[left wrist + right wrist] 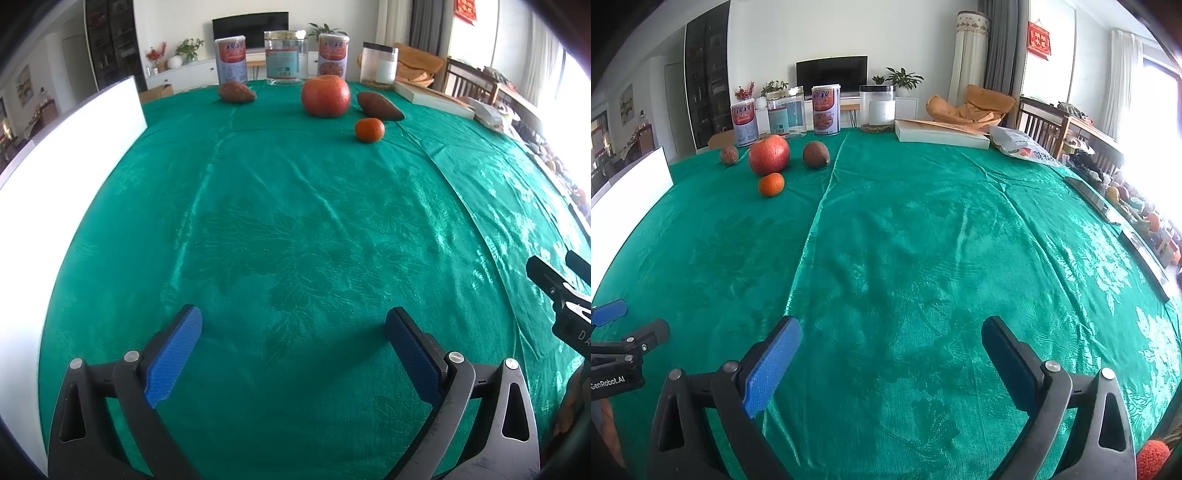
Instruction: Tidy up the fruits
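Observation:
Far across the green tablecloth lie a big red-orange fruit, a small tangerine in front of it, and two brown oval fruits, one on the left and one on the right. The right wrist view shows the same group: big fruit, tangerine, brown fruits. My left gripper is open and empty near the table's front. My right gripper is open and empty too, to the right of the left one.
Two labelled cans, a clear jar and a black-lidded jar line the far edge. A white board stands at the left. A flat box and a snack bag lie far right.

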A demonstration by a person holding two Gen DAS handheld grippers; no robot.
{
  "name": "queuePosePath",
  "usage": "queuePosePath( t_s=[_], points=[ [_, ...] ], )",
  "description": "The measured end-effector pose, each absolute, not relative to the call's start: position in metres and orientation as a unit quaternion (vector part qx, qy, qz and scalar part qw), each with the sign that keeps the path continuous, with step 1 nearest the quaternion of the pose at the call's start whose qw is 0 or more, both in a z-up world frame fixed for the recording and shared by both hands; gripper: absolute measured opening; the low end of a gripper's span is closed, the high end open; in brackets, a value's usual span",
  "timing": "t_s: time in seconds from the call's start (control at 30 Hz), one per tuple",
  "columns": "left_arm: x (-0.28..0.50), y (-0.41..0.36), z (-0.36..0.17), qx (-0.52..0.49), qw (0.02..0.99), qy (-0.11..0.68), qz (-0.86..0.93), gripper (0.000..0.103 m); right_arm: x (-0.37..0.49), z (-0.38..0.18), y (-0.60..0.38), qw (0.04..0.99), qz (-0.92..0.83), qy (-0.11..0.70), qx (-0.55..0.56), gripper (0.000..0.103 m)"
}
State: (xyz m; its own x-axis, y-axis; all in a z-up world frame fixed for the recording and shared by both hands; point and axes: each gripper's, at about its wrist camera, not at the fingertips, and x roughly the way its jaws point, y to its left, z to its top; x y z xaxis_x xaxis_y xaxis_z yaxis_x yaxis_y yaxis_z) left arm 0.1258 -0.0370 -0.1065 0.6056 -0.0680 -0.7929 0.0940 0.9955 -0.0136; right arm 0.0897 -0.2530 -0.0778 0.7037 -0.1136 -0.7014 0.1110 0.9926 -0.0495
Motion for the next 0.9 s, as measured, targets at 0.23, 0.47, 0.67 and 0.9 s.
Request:
queuePosePath(
  t_s=[0.23,0.47,0.67,0.9],
  points=[
    [0.149,-0.038,-0.094,-0.036,0.885,0.451,-0.107,0.1,0.093,-0.08,-0.256,0.919,-0.049,0.391,0.008,0.098],
    [0.231,-0.075,-0.072,-0.016,0.882,0.452,-0.131,0.1,0.097,-0.084,-0.266,0.912,-0.033,0.406,0.039,0.098],
    [0.294,-0.108,-0.072,0.009,0.867,0.479,-0.137,0.098,0.099,-0.086,-0.268,0.909,-0.027,0.412,0.051,0.098],
    [0.329,-0.119,-0.084,0.003,0.864,0.491,-0.109,0.08,0.101,-0.088,-0.269,0.906,-0.019,0.418,0.059,0.098]
  ],
)
